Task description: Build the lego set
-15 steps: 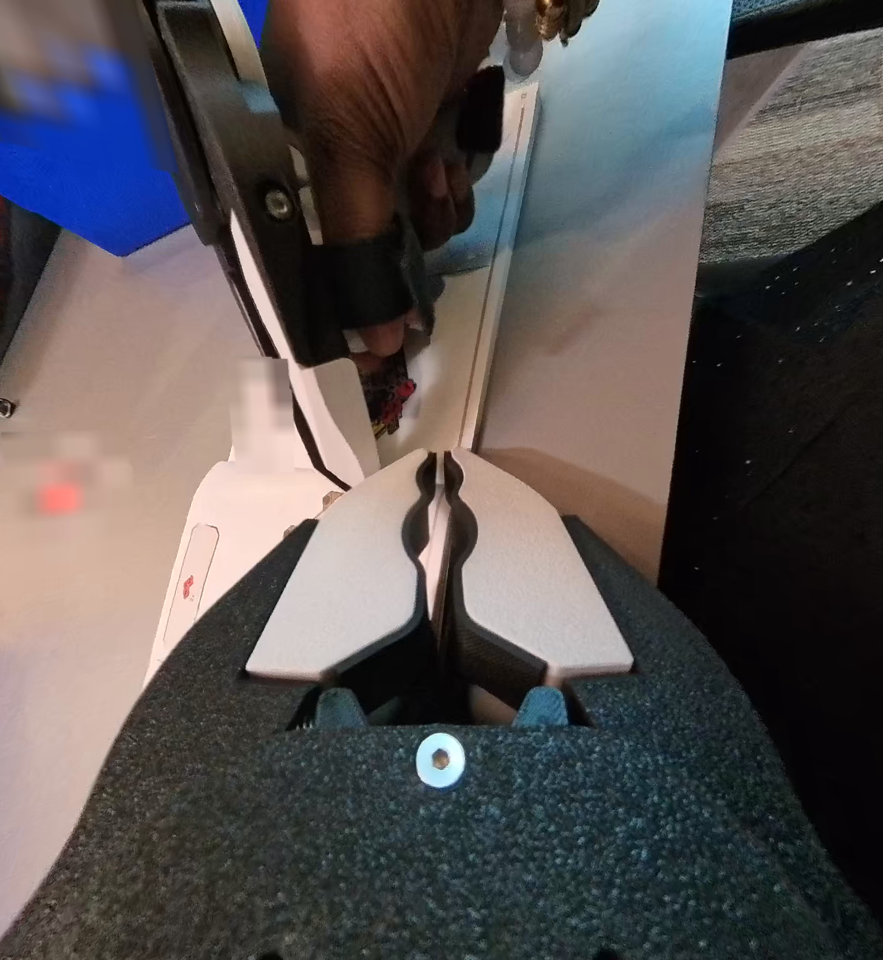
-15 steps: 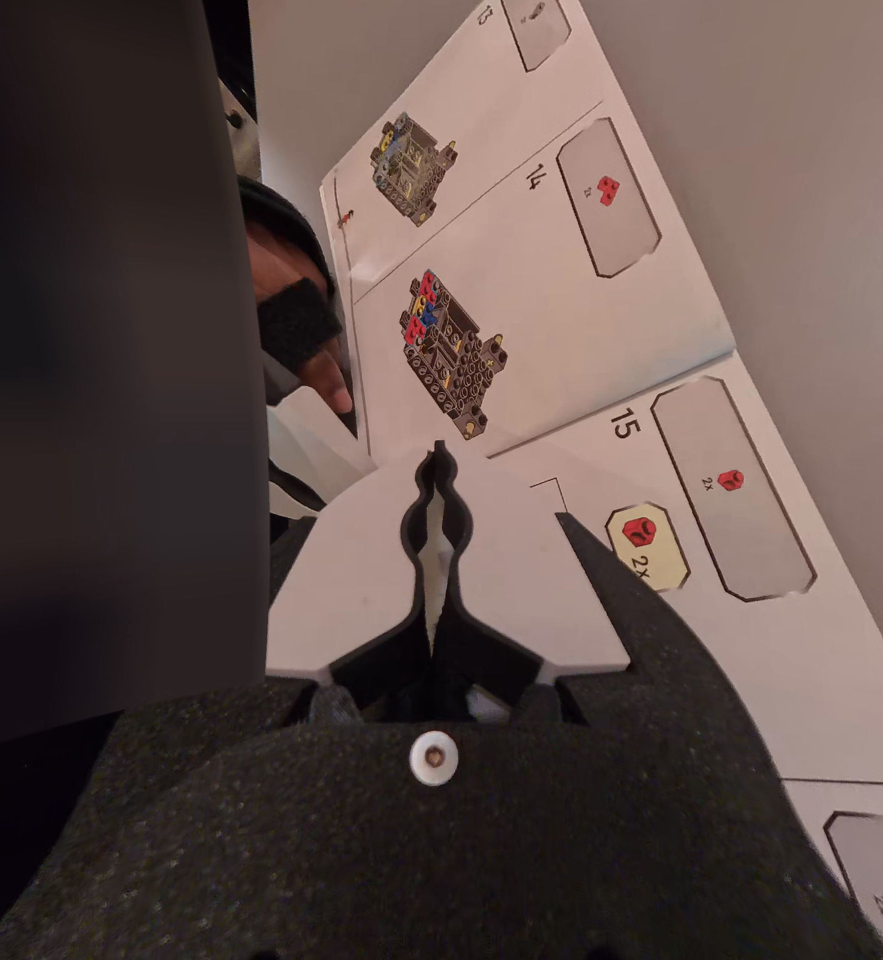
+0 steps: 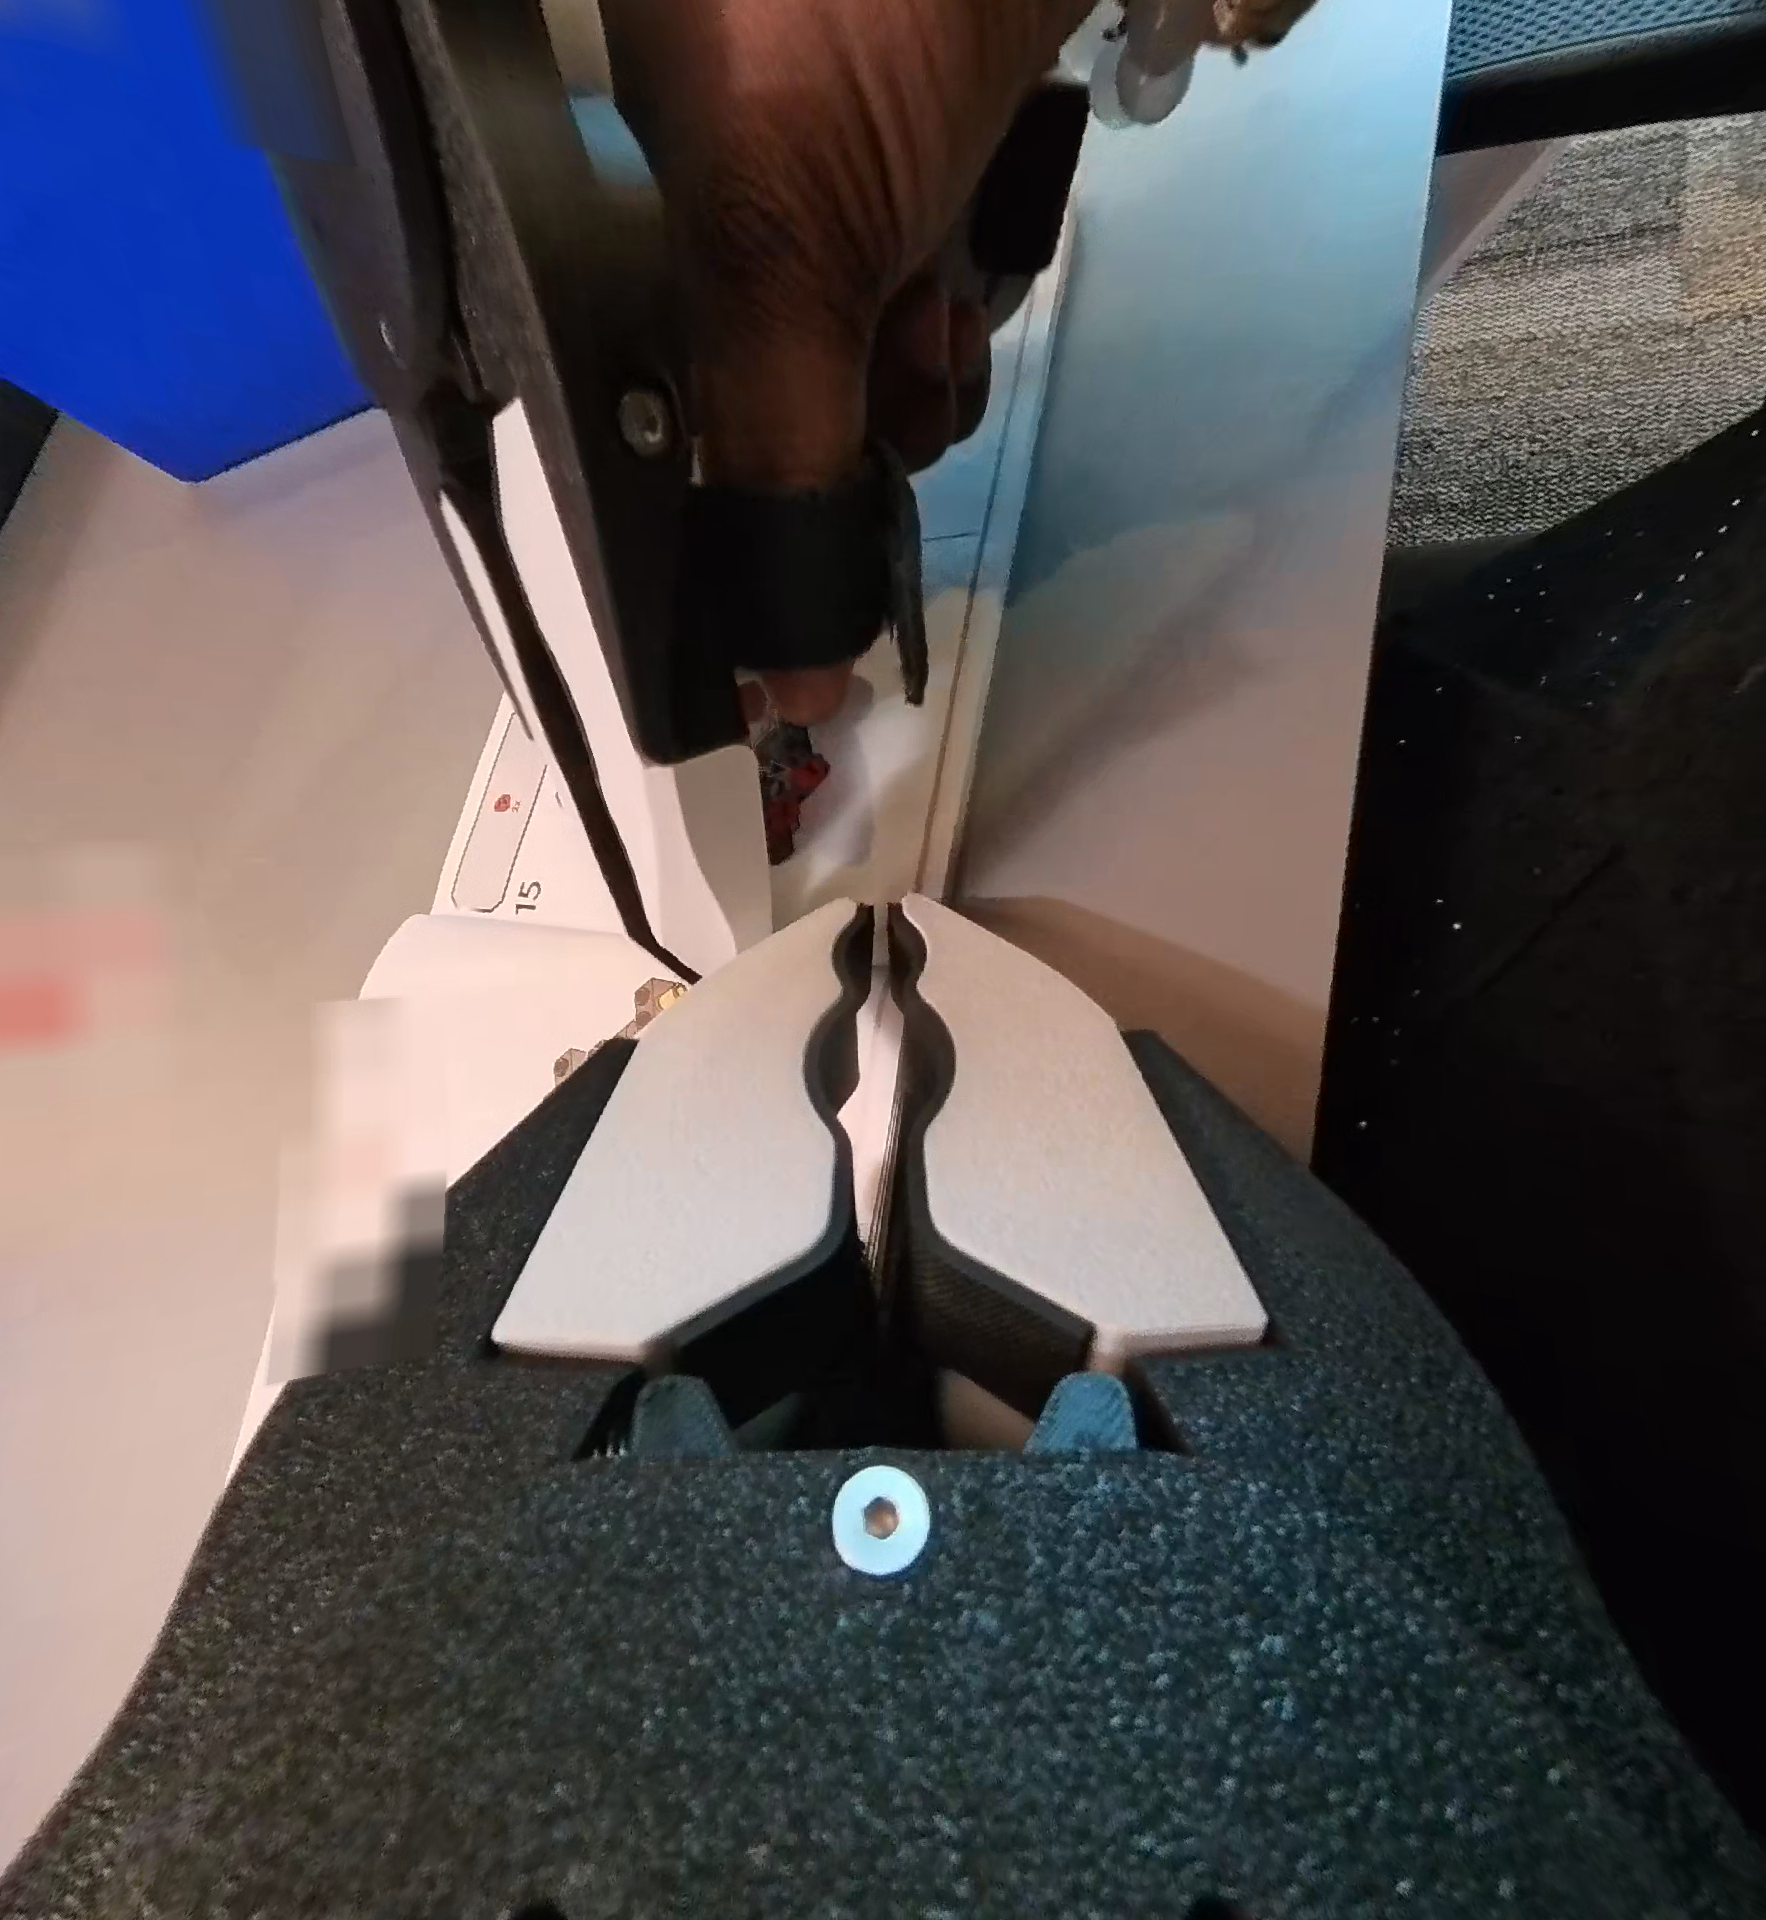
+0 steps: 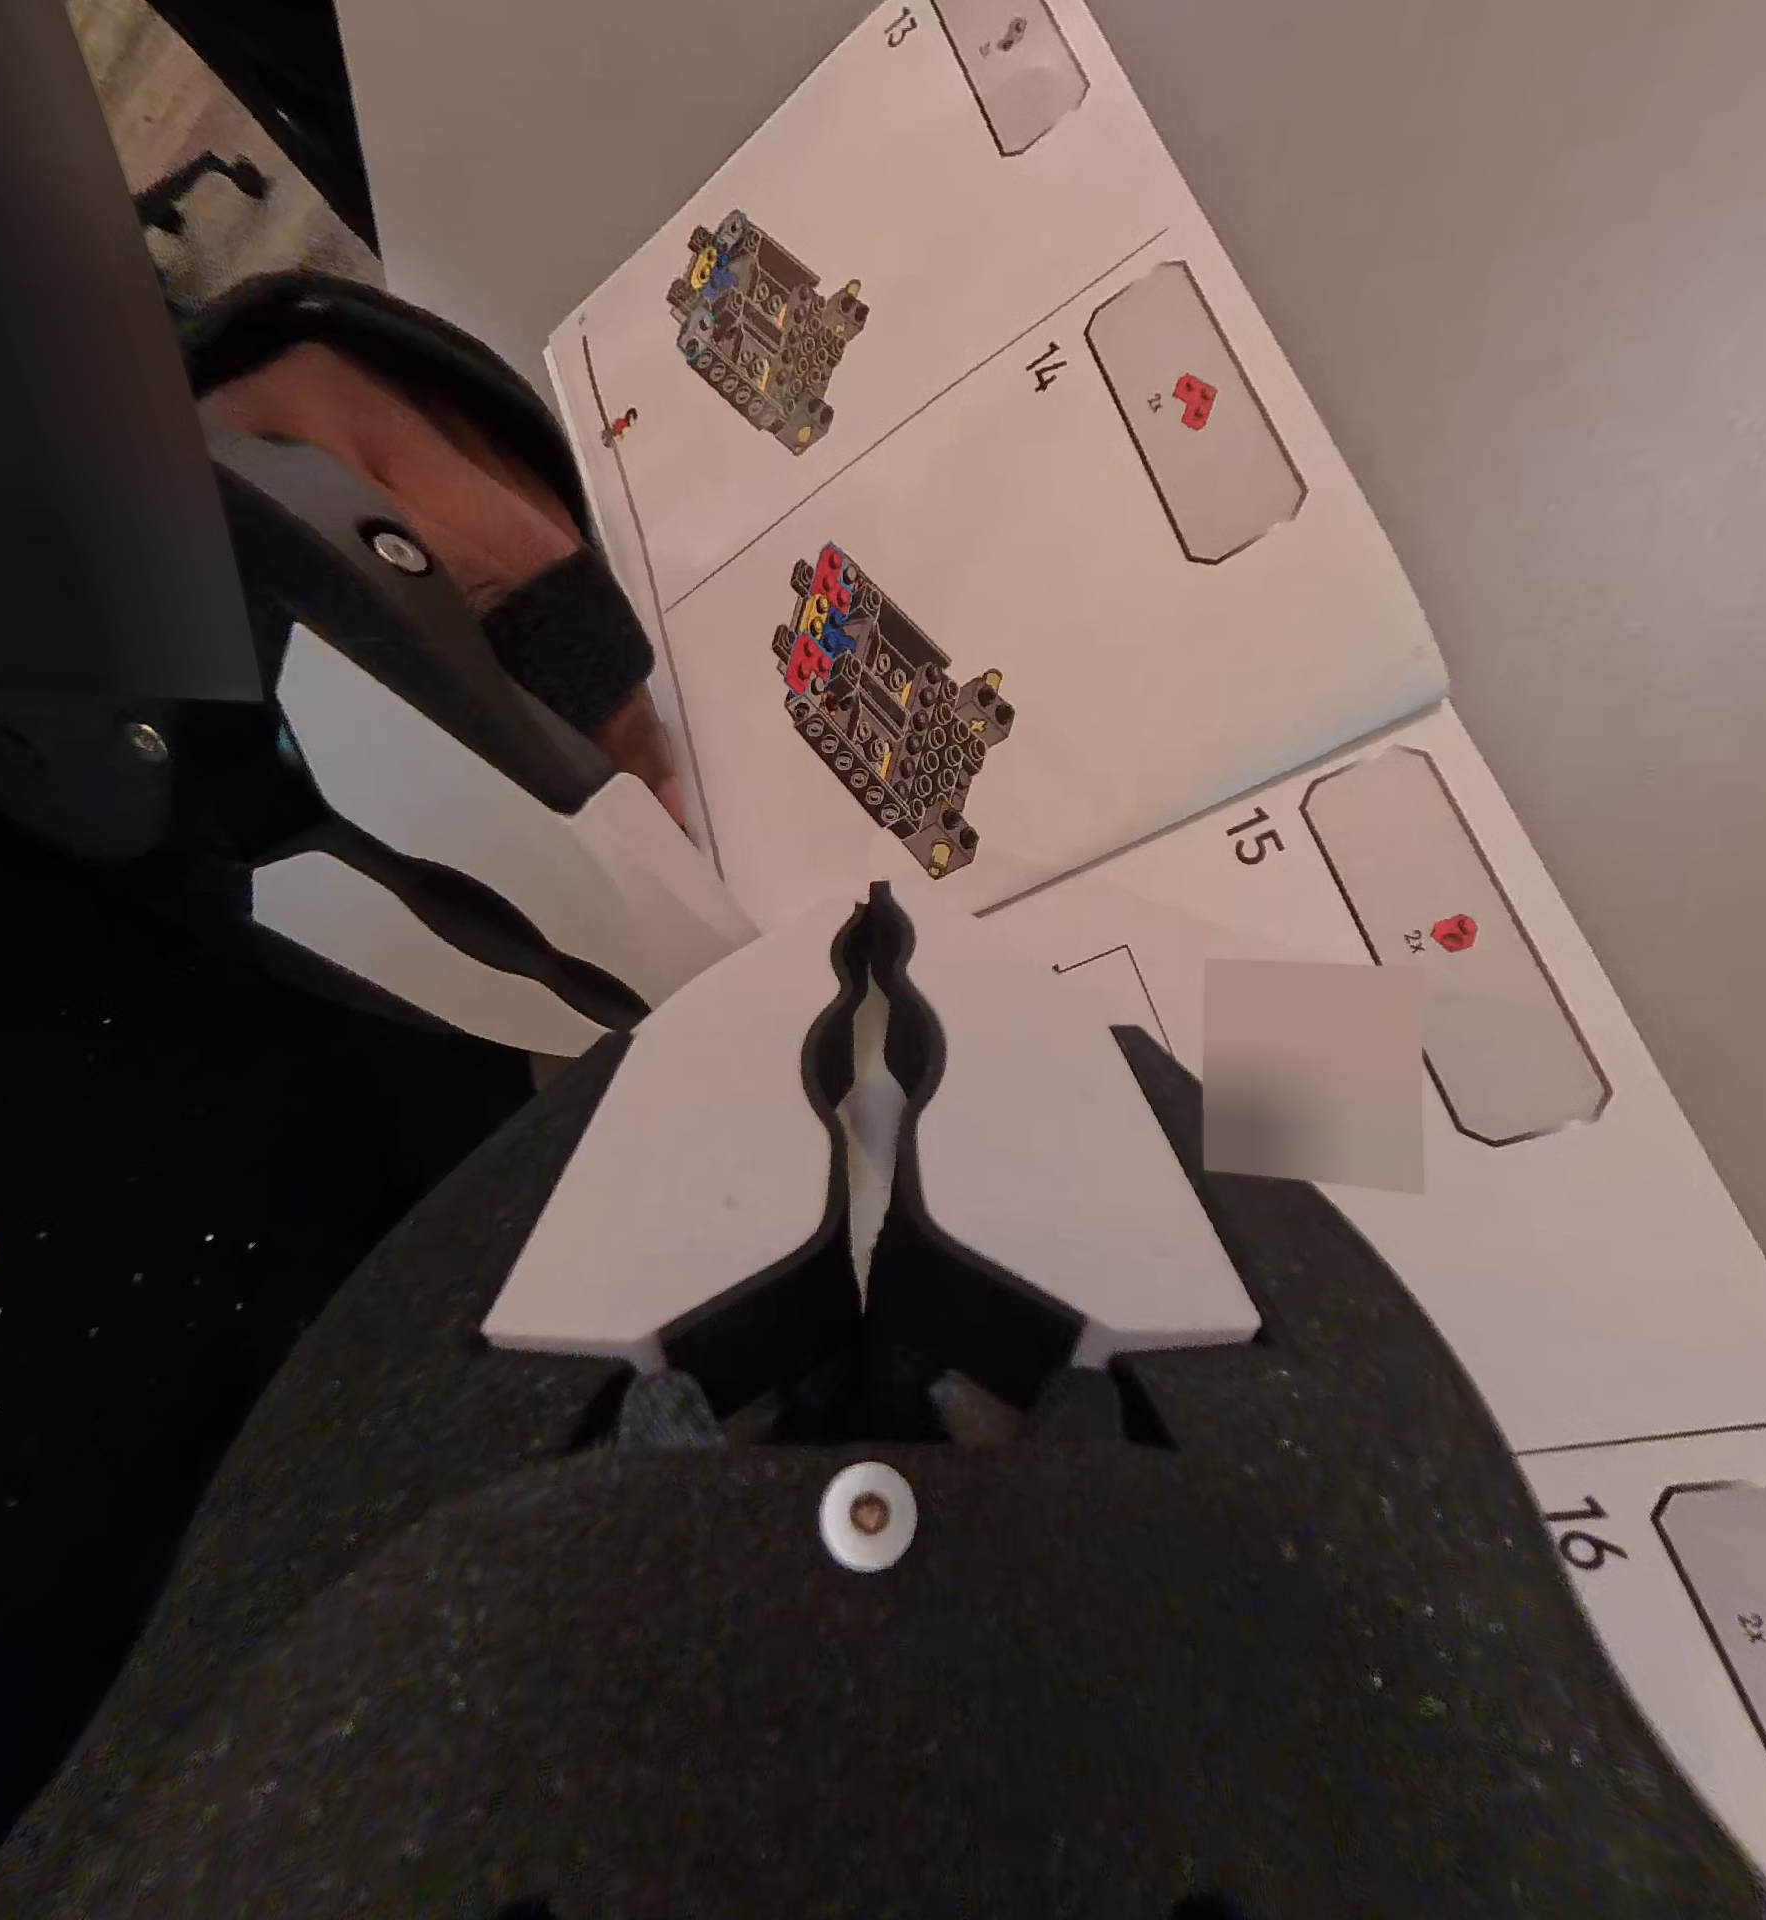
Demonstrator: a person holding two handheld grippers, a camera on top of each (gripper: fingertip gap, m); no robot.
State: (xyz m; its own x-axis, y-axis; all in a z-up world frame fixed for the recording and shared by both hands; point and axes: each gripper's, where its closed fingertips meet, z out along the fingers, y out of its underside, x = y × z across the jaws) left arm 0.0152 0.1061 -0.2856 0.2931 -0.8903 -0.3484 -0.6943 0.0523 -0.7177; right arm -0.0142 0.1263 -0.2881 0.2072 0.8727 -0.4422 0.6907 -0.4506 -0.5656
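Pale grey tabletop (image 4: 1585,312) fills the background, a blue flat object (image 3: 110,260) at far left in the left wrist view, dark speckled fabric surface (image 3: 1585,935) beyond the table edge. The white paper lego instruction booklet (image 4: 962,499) lies open across the table, its long axis running diagonally from upper left to lower right in the right wrist view, printed build-step diagrams face up. Left gripper (image 3: 881,914): jaws nearly closed, pinching a thin stack of booklet pages edge-on, the sheet rising straight ahead from the tips. Right gripper (image 4: 879,904): jaws pressed narrow on a white sheet edge visible in the slot, the open page directly ahead and to the right of the tips. Each gripper shows in the other's view, close beside, a hand (image 3: 837,260) strapped into it. Both are at the booklet spine area, so neither is clearly nearer; likely a page turn or flattening, pages pulled apart sideways. No loose bricks visible; where they lie cannot be told.
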